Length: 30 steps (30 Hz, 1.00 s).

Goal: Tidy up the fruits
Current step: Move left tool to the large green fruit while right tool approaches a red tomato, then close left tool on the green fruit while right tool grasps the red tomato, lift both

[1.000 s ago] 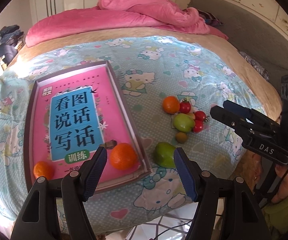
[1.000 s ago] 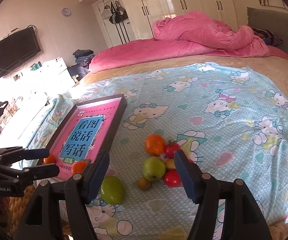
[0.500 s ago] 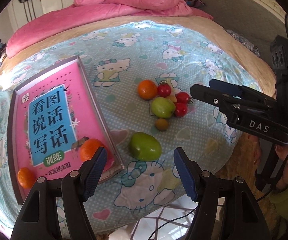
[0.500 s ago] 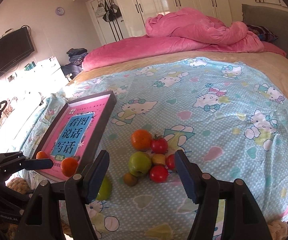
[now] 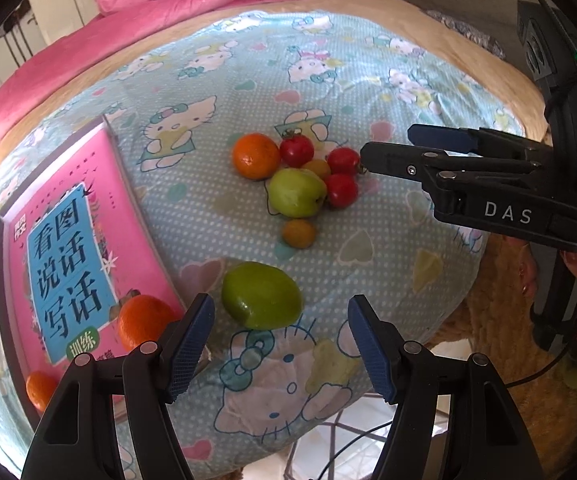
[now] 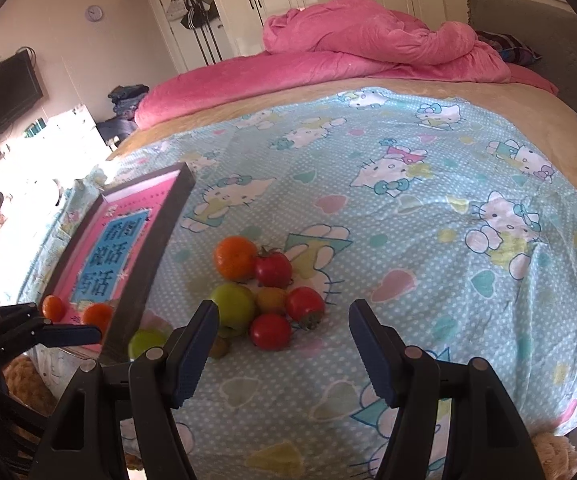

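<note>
Just right of the pink tray (image 5: 20, 216), left gripper (image 5: 280, 344) hangs open over the lone green fruit (image 5: 261, 295). Straddle its middle, squeeze gently. Right gripper (image 6: 284, 354) open too, holding nothing.

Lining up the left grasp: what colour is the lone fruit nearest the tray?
Green, clearest in the left wrist view.

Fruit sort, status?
Left gripper open, fingers bracketing the lone green fruit, not touching. Right gripper open above the fruit pile. Two oranges in tray. Nothing blocking.
</note>
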### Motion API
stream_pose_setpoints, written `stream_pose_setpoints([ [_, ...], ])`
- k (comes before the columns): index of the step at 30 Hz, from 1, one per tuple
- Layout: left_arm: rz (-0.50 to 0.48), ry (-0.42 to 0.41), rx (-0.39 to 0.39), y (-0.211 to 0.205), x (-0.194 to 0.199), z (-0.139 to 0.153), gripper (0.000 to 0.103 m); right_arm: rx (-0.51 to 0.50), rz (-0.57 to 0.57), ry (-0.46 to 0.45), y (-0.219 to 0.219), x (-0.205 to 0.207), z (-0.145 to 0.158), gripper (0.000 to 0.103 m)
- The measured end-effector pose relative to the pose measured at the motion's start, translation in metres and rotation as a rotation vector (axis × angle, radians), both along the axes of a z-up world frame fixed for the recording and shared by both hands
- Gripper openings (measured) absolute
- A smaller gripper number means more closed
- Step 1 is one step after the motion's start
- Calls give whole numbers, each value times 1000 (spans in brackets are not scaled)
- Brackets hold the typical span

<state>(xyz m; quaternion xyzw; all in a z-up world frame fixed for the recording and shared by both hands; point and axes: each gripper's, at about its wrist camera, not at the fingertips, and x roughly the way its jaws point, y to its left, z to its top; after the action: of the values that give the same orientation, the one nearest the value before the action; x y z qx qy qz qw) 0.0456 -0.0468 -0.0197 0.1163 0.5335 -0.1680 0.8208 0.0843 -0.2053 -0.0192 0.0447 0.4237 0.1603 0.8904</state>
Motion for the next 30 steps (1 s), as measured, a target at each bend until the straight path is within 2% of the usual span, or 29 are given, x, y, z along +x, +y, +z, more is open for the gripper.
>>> stream_pose_setpoints([
  [8, -40, 41, 82, -7, 10, -14, 71, 7, -7, 23, -10, 8, -14, 67],
  [14, -60, 74, 118, -11, 18, -22, 71, 16, 27, 35, -7, 17, -23, 54],
  [18, -55, 101, 106, -9, 22, -28, 71, 21, 43, 50, -4, 23, -29, 49],
  [22, -53, 113, 92, -10, 25, -31, 71, 28, 56, 73, -2, 30, -35, 40],
  [30, -40, 126, 72, -13, 33, -36, 71, 55, 61, 95, -2, 40, -43, 38],
])
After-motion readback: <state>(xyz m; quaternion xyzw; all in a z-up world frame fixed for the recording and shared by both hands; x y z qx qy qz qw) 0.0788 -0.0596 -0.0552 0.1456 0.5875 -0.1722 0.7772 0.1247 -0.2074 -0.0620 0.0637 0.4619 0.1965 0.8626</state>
